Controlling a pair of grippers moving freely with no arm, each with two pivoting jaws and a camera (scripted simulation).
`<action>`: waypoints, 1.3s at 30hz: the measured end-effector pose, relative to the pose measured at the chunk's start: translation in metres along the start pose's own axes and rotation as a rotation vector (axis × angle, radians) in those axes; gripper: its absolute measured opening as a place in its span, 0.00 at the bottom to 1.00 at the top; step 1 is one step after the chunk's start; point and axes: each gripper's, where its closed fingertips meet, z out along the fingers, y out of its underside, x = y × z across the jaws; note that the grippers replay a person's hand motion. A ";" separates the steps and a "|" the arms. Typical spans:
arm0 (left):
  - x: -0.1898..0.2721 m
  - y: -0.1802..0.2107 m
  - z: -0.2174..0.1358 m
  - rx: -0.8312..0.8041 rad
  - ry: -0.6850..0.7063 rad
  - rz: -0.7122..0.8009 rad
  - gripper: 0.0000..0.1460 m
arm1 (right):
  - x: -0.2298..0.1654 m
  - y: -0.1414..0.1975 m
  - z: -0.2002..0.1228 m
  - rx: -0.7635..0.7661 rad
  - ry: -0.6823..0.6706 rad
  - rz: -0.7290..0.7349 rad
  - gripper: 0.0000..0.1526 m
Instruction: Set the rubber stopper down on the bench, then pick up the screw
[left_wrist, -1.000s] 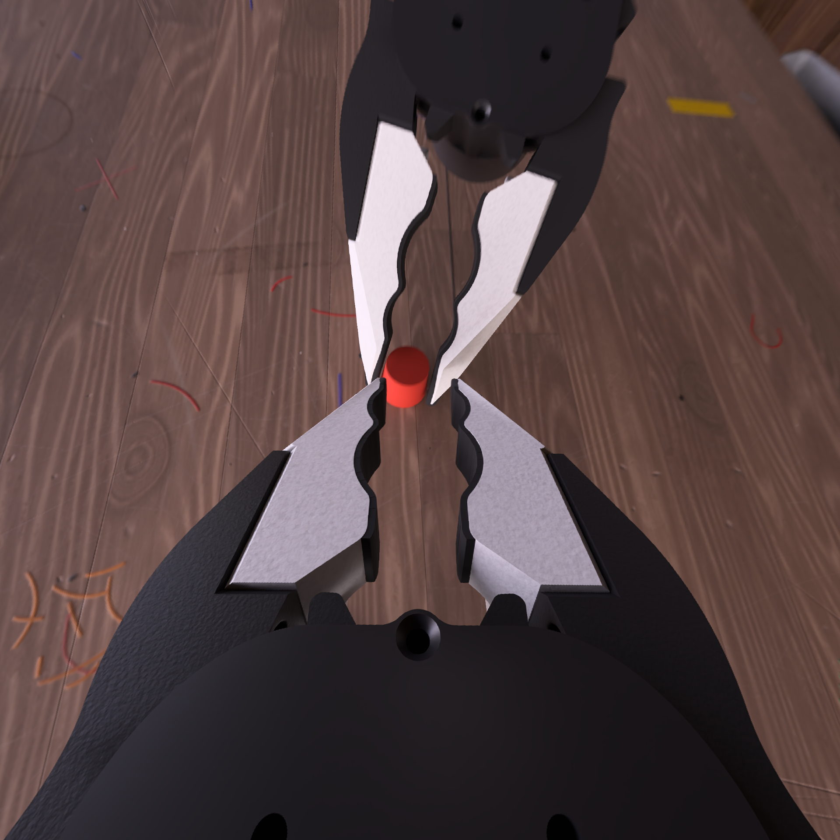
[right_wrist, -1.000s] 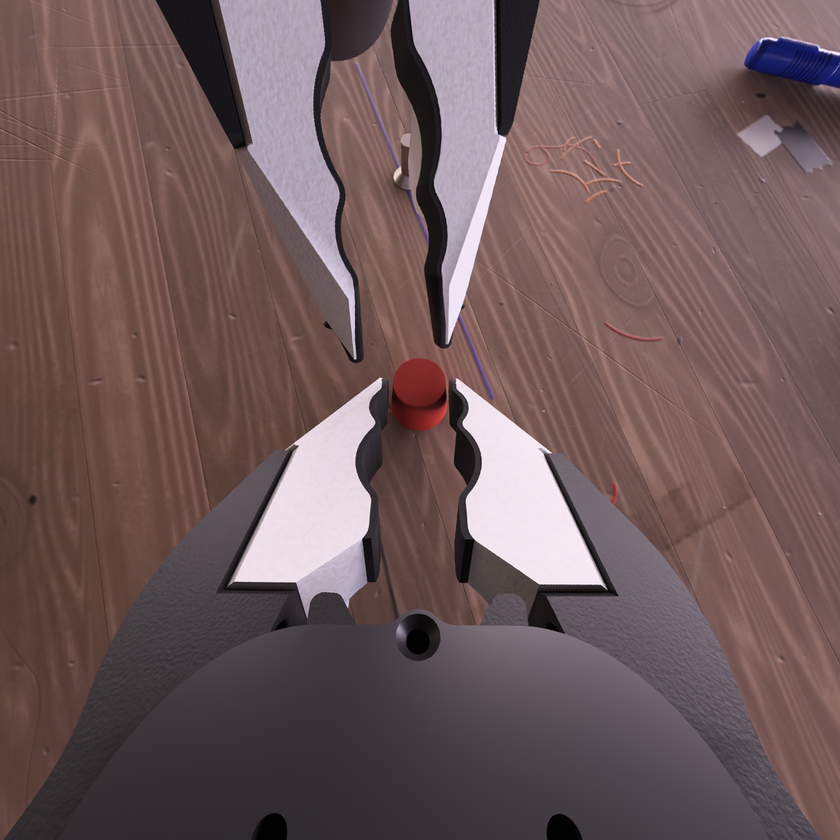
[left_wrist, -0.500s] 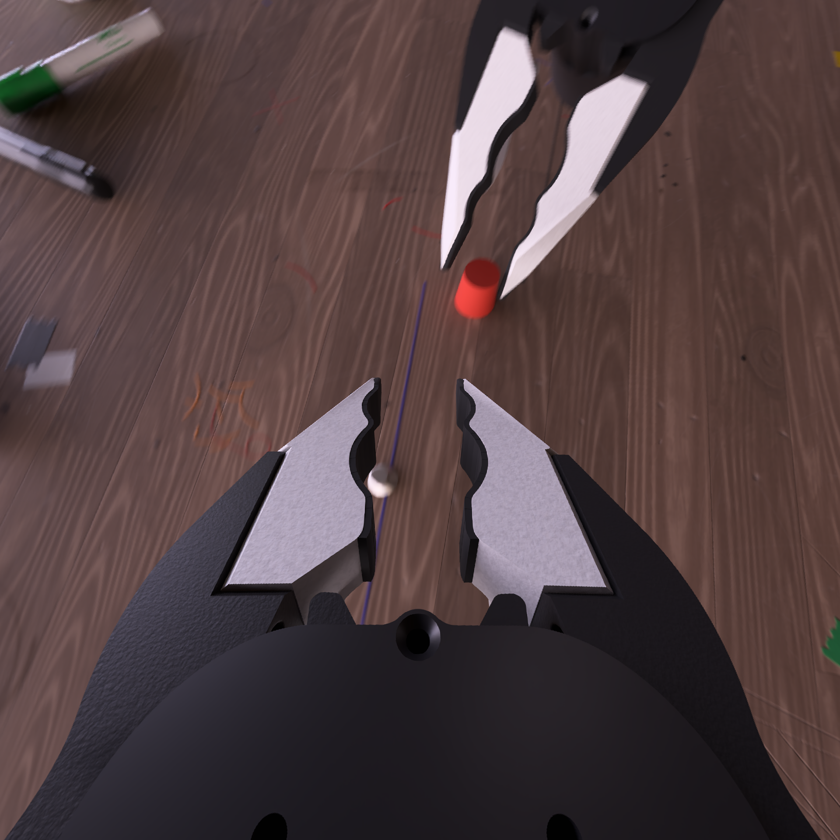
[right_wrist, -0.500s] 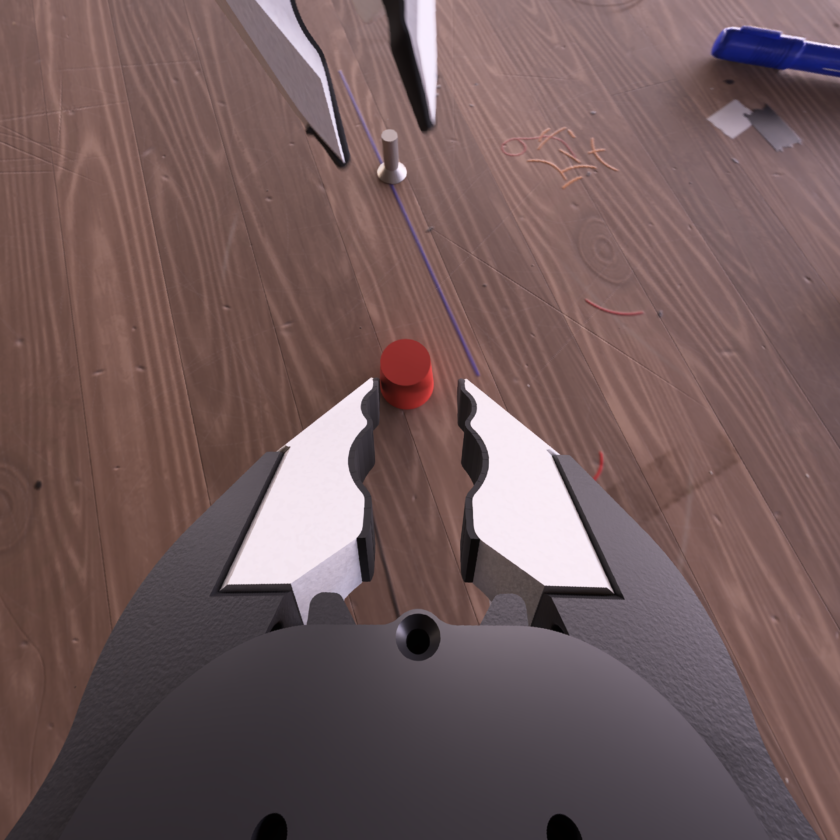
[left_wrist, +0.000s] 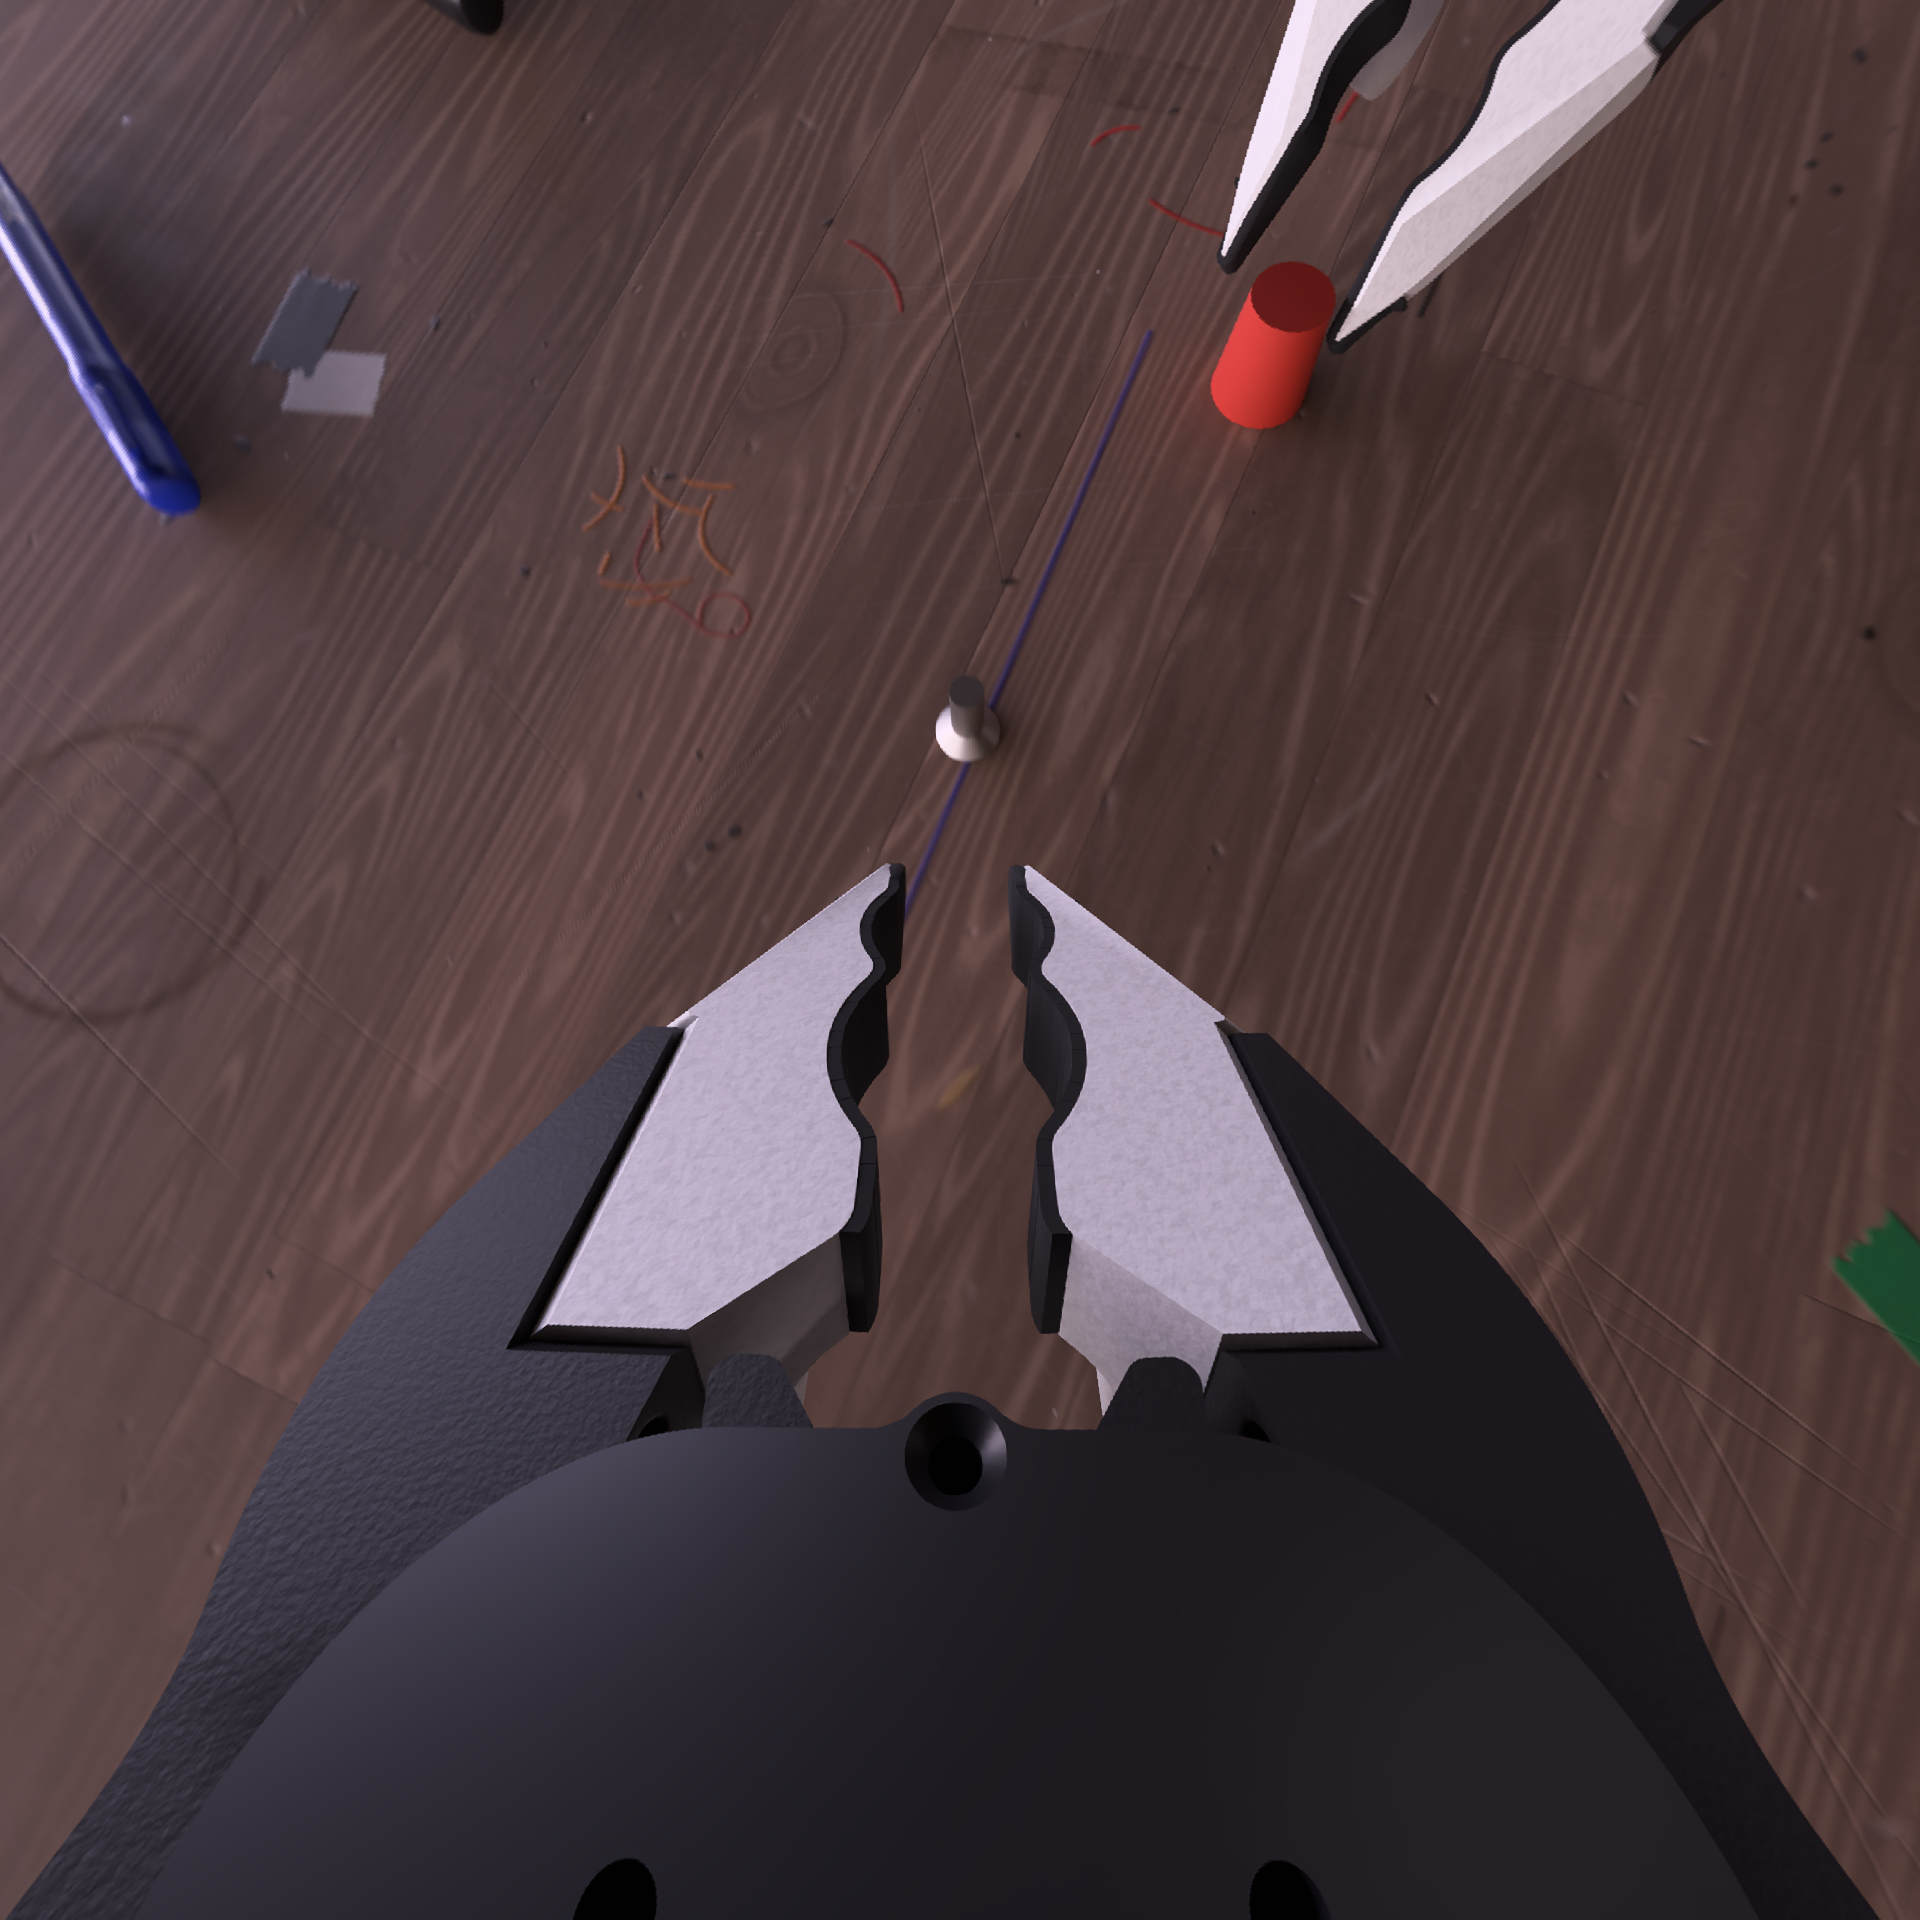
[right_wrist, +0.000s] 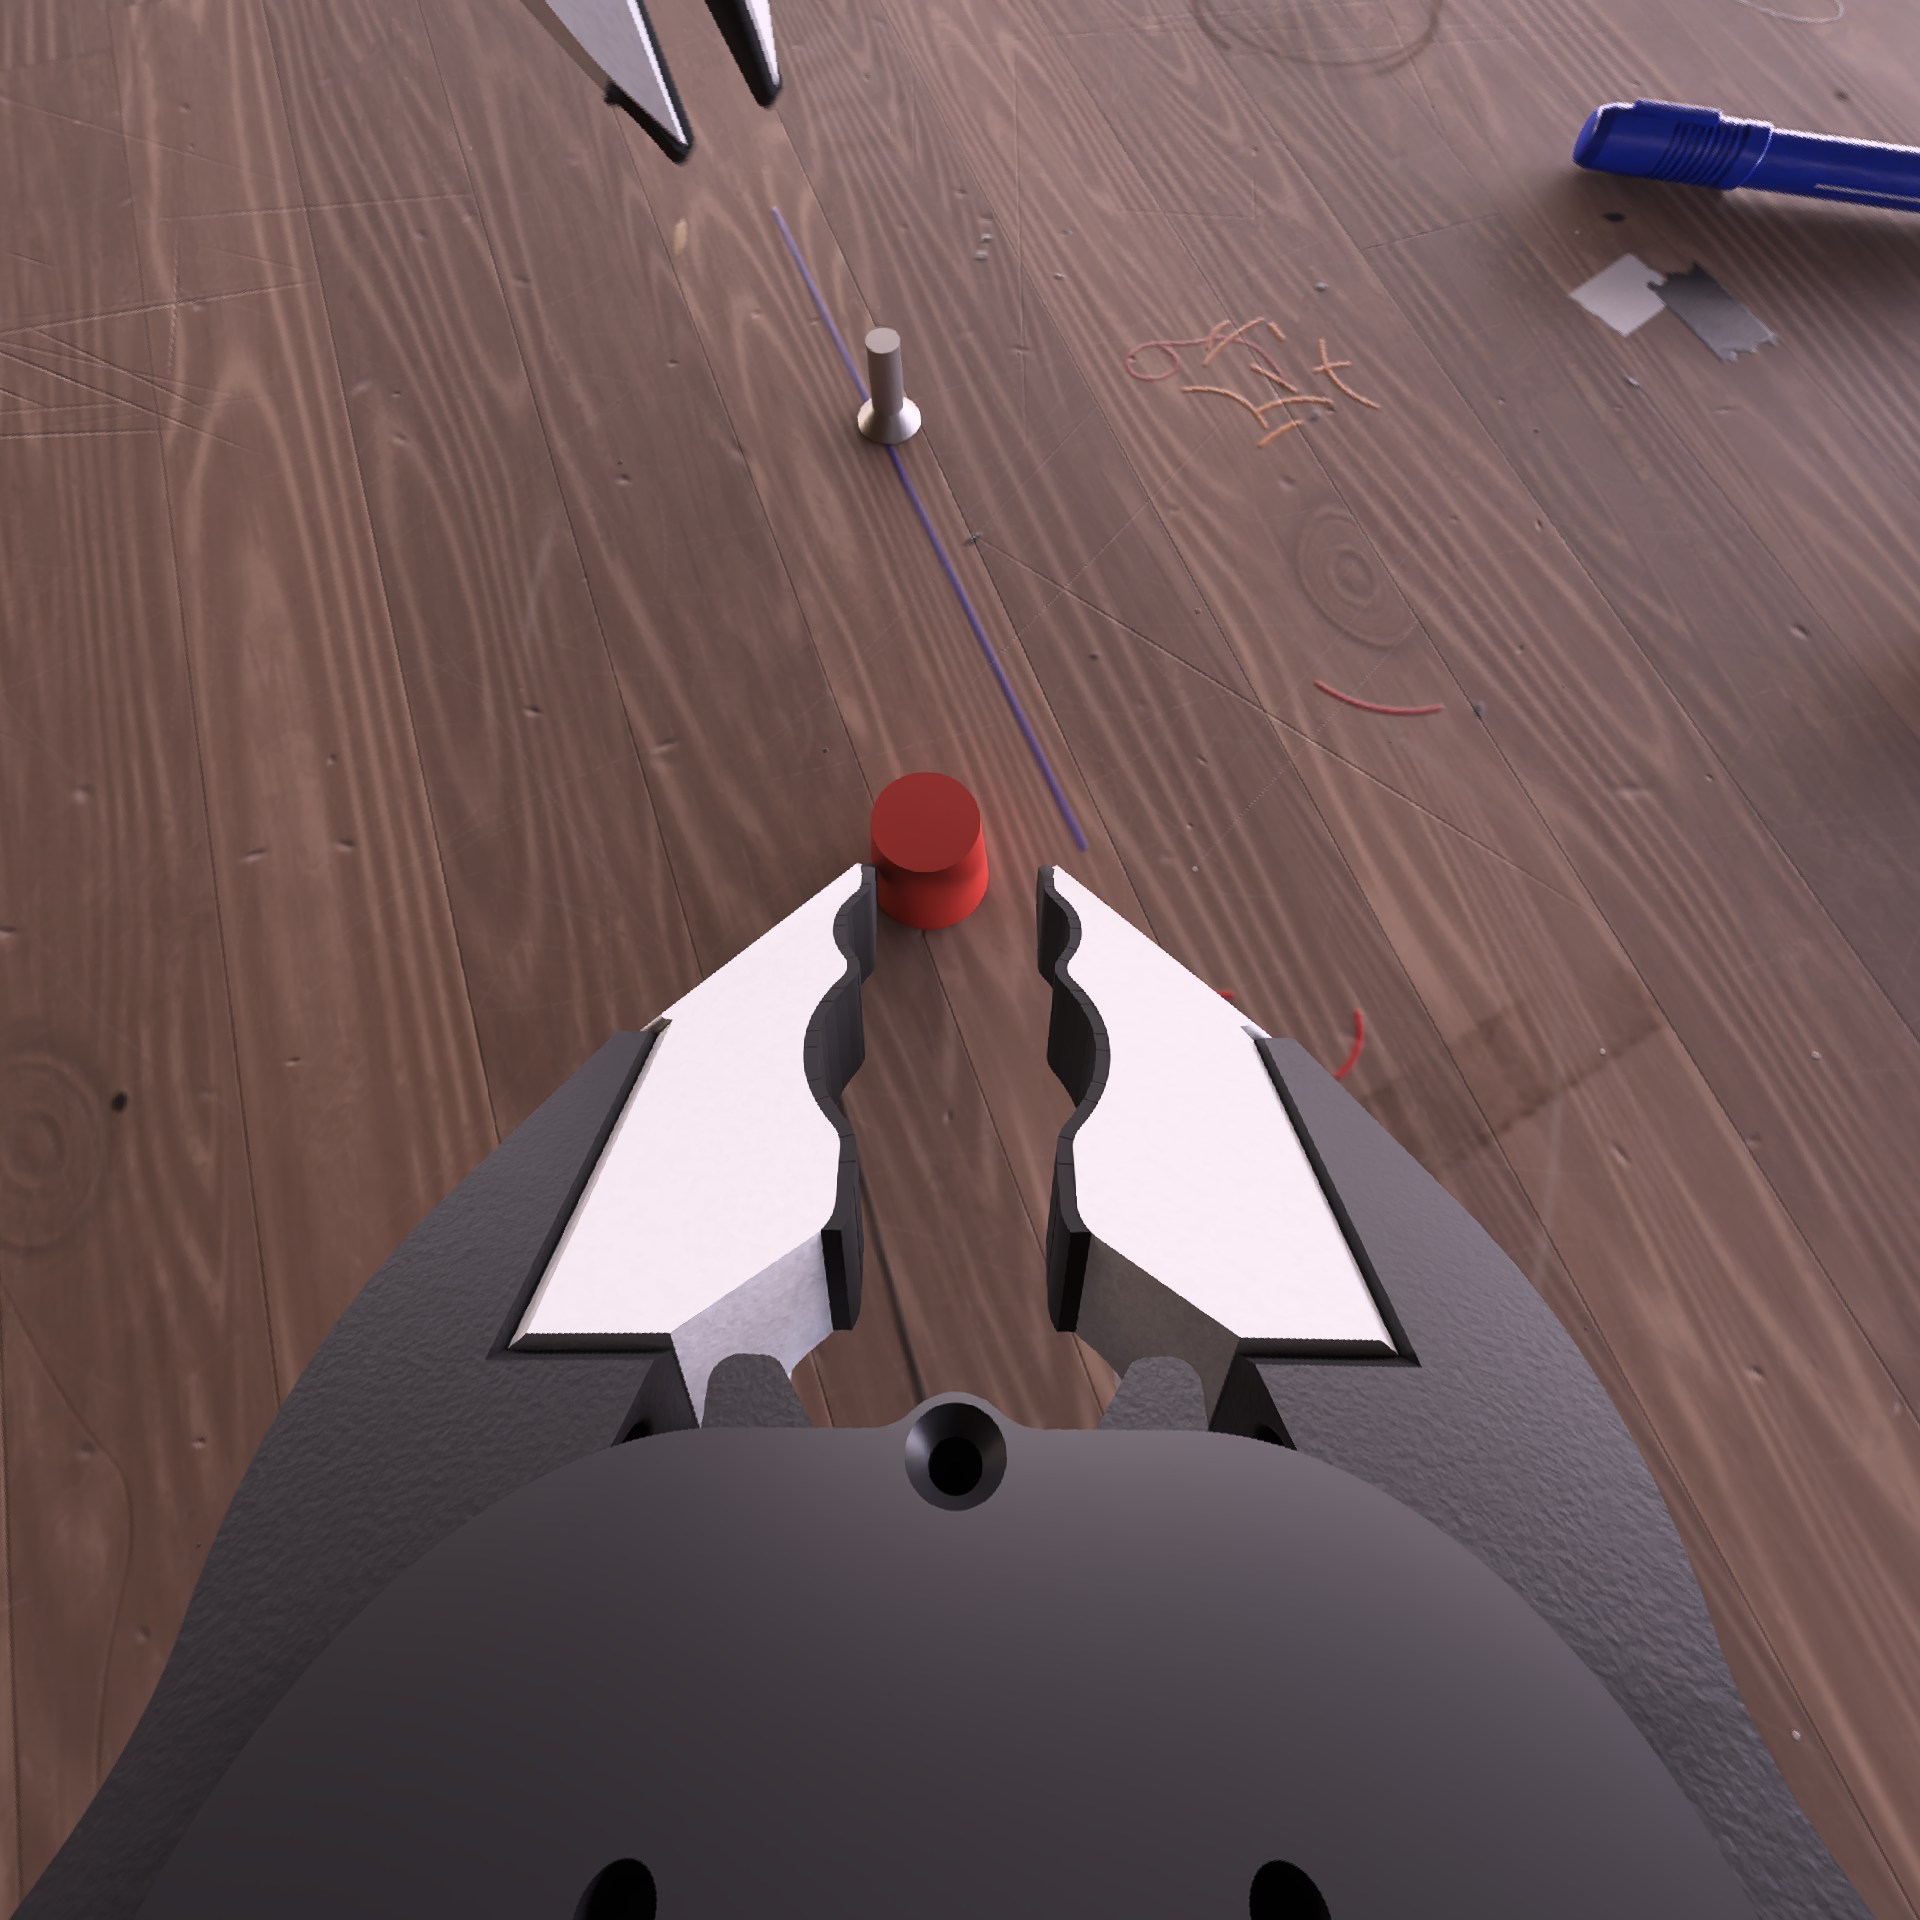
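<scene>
The red rubber stopper (right_wrist: 928, 854) stands upright on the wooden bench (right_wrist: 416, 727), just ahead of my right gripper (right_wrist: 956, 883), which is open and empty; its left fingertip is beside the stopper. The stopper also shows in the left wrist view (left_wrist: 1270, 345) with the right gripper (left_wrist: 1288, 301) around its far side. The small metal screw (left_wrist: 966, 720) stands on its head on the bench, ahead of my left gripper (left_wrist: 956, 883), which is open and empty. The screw also shows in the right wrist view (right_wrist: 886, 390), with the left gripper (right_wrist: 717, 120) beyond it.
A blue pen (right_wrist: 1745, 156) lies at the far right in the right wrist view, and at the left in the left wrist view (left_wrist: 94, 353). Grey tape scraps (left_wrist: 322, 353) lie near it. A green scrap (left_wrist: 1886, 1283) lies at the right edge.
My left gripper has backed away from the stopper and past the screw, which now lies ahead of its fingertips. My right gripper has opened wider and left the stopper standing on the bench.
</scene>
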 end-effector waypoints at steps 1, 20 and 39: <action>-0.001 -0.003 0.005 -0.012 -0.009 0.021 0.13 | 0.000 0.000 0.000 0.003 0.001 0.002 0.20; 0.000 -0.014 0.058 -0.198 -0.003 0.158 0.06 | 0.008 -0.012 -0.016 0.083 0.037 0.028 0.17; 0.082 -0.102 0.059 0.264 0.290 0.353 0.06 | 0.008 -0.040 -0.060 0.386 -0.039 0.068 0.05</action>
